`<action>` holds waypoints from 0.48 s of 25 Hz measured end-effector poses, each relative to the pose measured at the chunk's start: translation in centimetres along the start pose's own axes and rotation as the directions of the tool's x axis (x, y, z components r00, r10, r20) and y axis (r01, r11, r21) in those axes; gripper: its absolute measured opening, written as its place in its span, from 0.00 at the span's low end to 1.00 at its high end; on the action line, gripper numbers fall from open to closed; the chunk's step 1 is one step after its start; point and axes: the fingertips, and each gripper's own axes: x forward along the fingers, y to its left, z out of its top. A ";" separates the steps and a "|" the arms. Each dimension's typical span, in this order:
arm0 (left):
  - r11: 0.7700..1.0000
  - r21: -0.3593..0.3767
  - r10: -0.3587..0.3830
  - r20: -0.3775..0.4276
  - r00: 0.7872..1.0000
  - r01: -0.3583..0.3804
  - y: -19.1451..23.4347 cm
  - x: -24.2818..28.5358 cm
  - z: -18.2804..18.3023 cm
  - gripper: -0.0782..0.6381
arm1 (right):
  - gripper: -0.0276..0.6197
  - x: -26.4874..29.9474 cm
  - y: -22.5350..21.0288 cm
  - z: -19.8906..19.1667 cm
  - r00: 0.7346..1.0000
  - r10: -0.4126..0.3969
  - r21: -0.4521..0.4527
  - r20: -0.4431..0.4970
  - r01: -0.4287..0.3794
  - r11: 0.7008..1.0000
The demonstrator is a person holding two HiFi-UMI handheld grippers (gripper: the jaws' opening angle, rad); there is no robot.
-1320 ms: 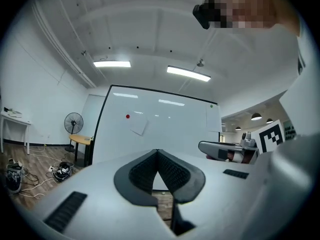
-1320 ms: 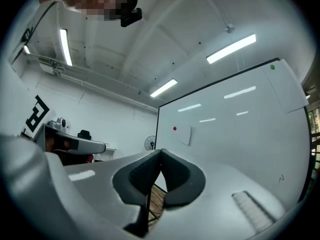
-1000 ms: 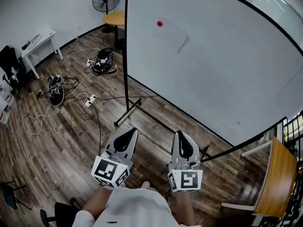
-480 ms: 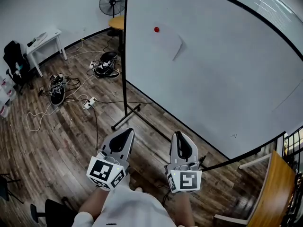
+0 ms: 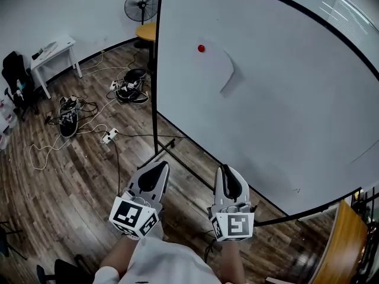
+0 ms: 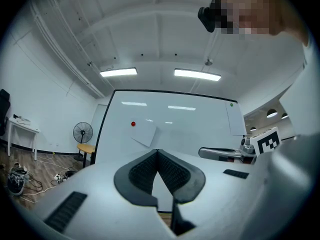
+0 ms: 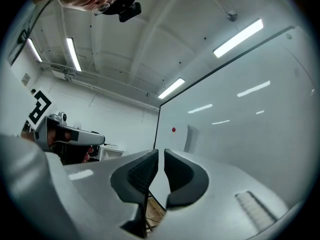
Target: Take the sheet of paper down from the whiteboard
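approach step: the sheet of paper [image 5: 216, 64] hangs near the whiteboard's [image 5: 284, 99] upper left corner under a red magnet [image 5: 201, 48]. the left hand-held gripper [image 5: 157, 169] and right hand-held gripper [image 5: 227, 173] are both pressed together, empty and well below it. next i judge: reach up, spread jaws, pinch its loose lower edge.

An office-like room: whiteboard [image 5: 284, 111], ceiling strip lights [image 6: 118, 72], floor cables [image 5: 131, 87].

- Floor [image 5: 71, 182]: dark wood planks. A tangle of cables [image 5: 131, 87] and a white power strip [image 5: 109, 136] lie loose on it.
- Walls [image 5: 65, 5]: plain white.
- Furniture: a pedestal fan [image 5: 142, 6] just beside a round wooden table [image 5: 145, 33], and a white side table [image 5: 54, 51] by the wall.
- Lighting: ceiling light strips [image 6: 118, 72], lit.
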 end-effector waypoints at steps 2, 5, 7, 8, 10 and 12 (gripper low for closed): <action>1.000 -0.004 -0.007 0.009 1.000 0.007 1.9 1.4 0.4 0.12 | 0.10 2.2 0.0 0.0 1.000 -0.004 -0.012 -0.002 0.004 1.000; 0.999 -0.013 -0.030 0.020 0.999 0.030 4.8 4.0 0.7 0.12 | 0.10 5.9 -0.4 -0.1 1.000 -0.025 -0.031 0.000 0.025 0.999; 0.998 -0.018 -0.054 0.022 0.998 0.055 6.6 5.7 1.1 0.12 | 0.10 8.4 -0.8 0.1 0.999 -0.051 -0.041 0.001 0.051 0.998; 0.997 -0.019 -0.068 0.021 0.997 0.069 7.5 6.6 1.4 0.12 | 0.10 9.6 -1.0 0.4 0.998 -0.068 -0.043 0.003 0.068 0.997; 0.995 -0.022 -0.100 0.021 0.995 0.100 9.3 8.3 2.1 0.12 | 0.10 12.0 -1.4 1.1 0.995 -0.102 -0.049 0.015 0.102 0.994; 0.991 -0.024 -0.133 0.022 0.991 0.134 10.8 9.9 2.5 0.12 | 0.11 14.0 -2.0 1.4 0.991 -0.135 -0.056 0.027 0.136 0.989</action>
